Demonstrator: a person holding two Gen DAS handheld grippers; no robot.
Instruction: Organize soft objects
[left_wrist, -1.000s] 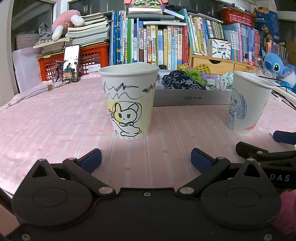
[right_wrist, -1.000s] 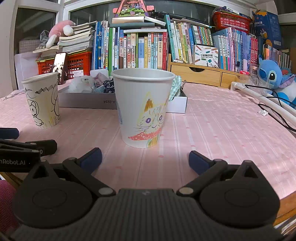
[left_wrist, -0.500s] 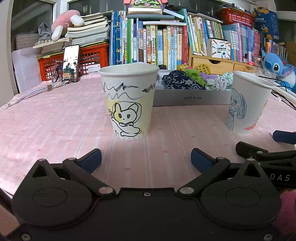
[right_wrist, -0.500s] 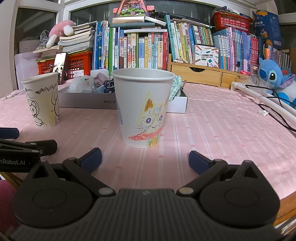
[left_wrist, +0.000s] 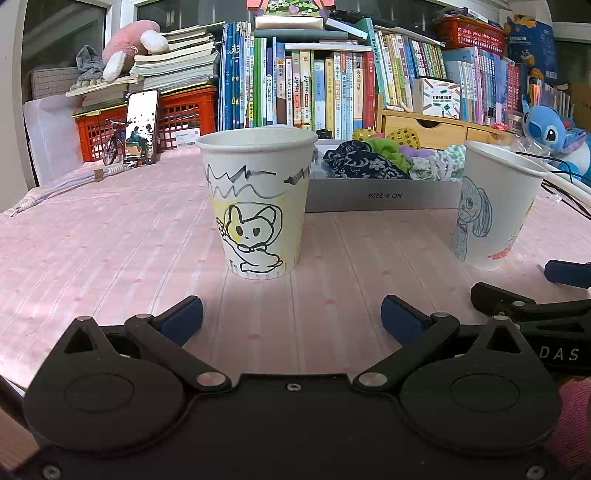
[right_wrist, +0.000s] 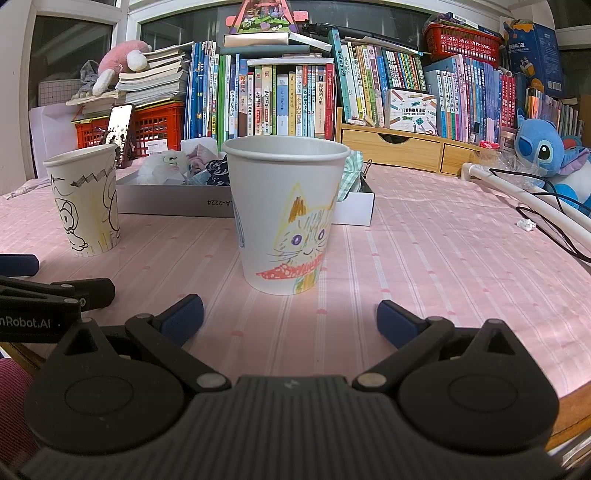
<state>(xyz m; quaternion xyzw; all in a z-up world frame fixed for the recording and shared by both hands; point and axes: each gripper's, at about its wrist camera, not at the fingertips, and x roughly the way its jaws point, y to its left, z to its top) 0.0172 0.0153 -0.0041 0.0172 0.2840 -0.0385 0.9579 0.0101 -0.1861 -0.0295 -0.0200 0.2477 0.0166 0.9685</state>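
Left wrist view: left gripper (left_wrist: 291, 319), fingers spread wide, holding nothing, low over pink tablecloth (left_wrist: 110, 236). Rabbit-drawing cup (left_wrist: 257, 201) upright directly ahead. Grey box (left_wrist: 384, 195) behind it, filled with soft fabric items (left_wrist: 373, 160).

Right wrist view: right gripper (right_wrist: 290, 317), fingers likewise spread and empty. Cat-drawing cup (right_wrist: 286, 218) upright ahead, box behind.

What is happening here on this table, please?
A person holds two tongs low over the pink tablecloth, both open and empty. The left tongs face the cup with a black and yellow drawing; the right tongs face the cup with a cat drawing. Behind the cups, a grey box holds the soft fabric items. Nothing is picked up yet.
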